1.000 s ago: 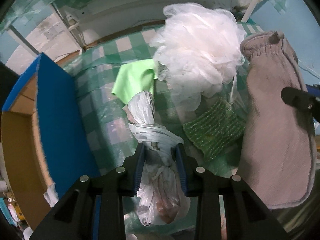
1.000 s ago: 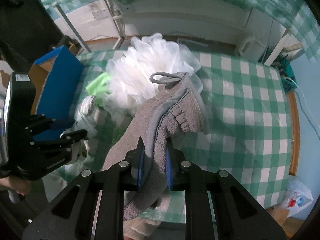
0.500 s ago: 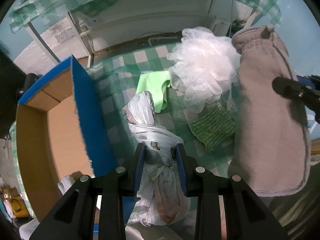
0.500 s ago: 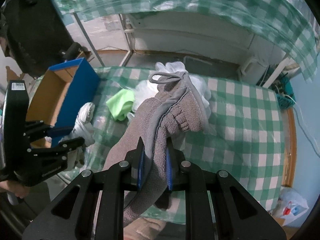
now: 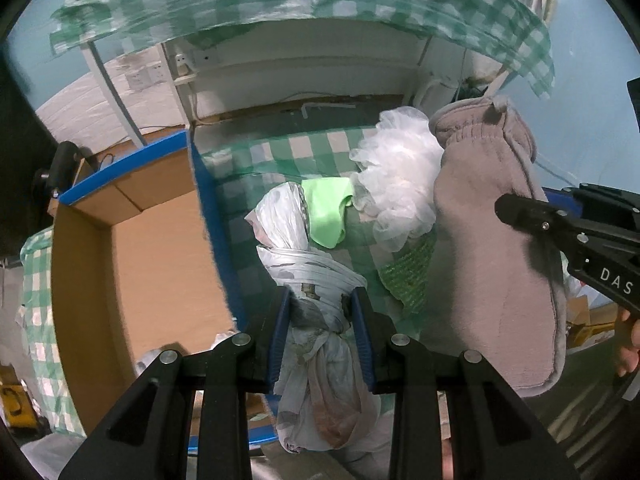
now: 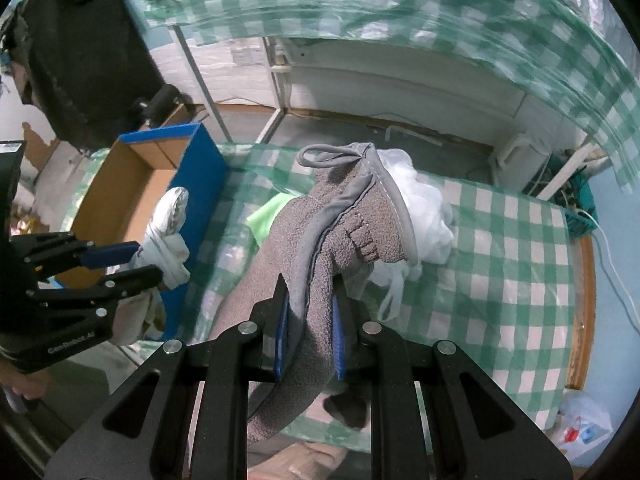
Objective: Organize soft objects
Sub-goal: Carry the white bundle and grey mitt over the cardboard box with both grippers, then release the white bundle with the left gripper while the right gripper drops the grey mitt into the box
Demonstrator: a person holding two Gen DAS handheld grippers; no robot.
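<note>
My left gripper [image 5: 320,304] is shut on a knotted white plastic bag bundle [image 5: 316,280], held in the air beside the box; the same bundle [image 6: 170,224] and left gripper [image 6: 146,258] show at the left of the right wrist view. My right gripper [image 6: 308,300] is shut on a grey fleece mitt [image 6: 344,216], which hangs lifted above the table. In the left wrist view the mitt [image 5: 492,240] dangles at the right, pinched by the right gripper [image 5: 520,212]. A white mesh bath pouf [image 5: 400,168], a light green cloth [image 5: 328,208] and a green scrubbing pad [image 5: 408,276] lie on the checked table [image 6: 516,264].
An open cardboard box with blue outer walls [image 5: 160,240] stands at the table's left end, its inside bare brown card. White wall and sockets [image 5: 180,64] lie behind. A checked plastic sheet [image 6: 400,12] hangs overhead. A hand [image 5: 630,344] holds the right gripper.
Both grippers have risen with their loads, so the table looks farther and more of the open box shows. The mitt has come clear of the pouf.
</note>
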